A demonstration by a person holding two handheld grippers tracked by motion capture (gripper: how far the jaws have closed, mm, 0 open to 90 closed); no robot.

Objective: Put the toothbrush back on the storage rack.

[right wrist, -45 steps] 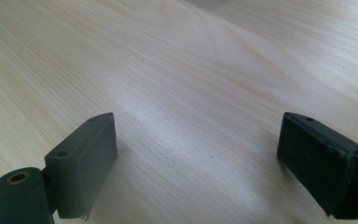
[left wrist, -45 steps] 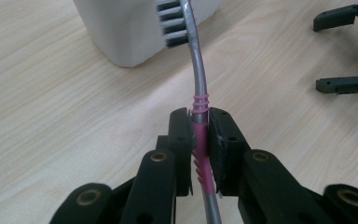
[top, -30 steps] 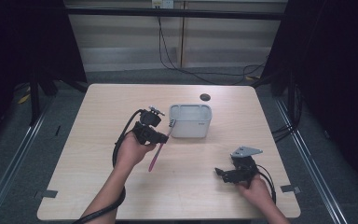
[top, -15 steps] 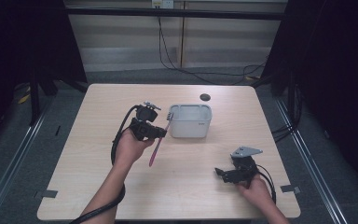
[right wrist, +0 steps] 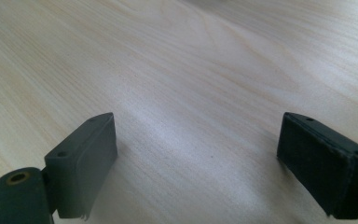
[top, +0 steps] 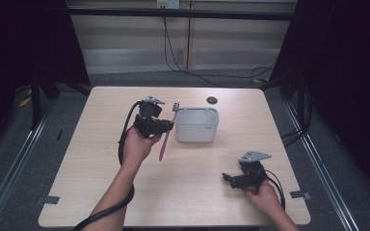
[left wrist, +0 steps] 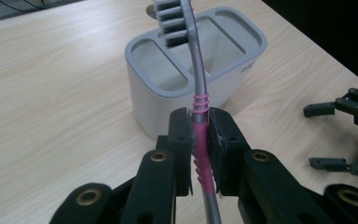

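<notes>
Left gripper (top: 166, 126) pinching toothbrush (top: 166, 134) over pale wood table (top: 91, 144), right gripper (top: 229, 179) spread, dark surrounds.

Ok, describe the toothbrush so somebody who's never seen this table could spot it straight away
Start at the light wooden table and find the grey holder with open compartments near its middle. Just to the holder's left in the high view, the left gripper is clamped on the toothbrush. It is the one thin thing there: a grey and pink handle with grey bristles at its upper end, raised off the table.
</notes>
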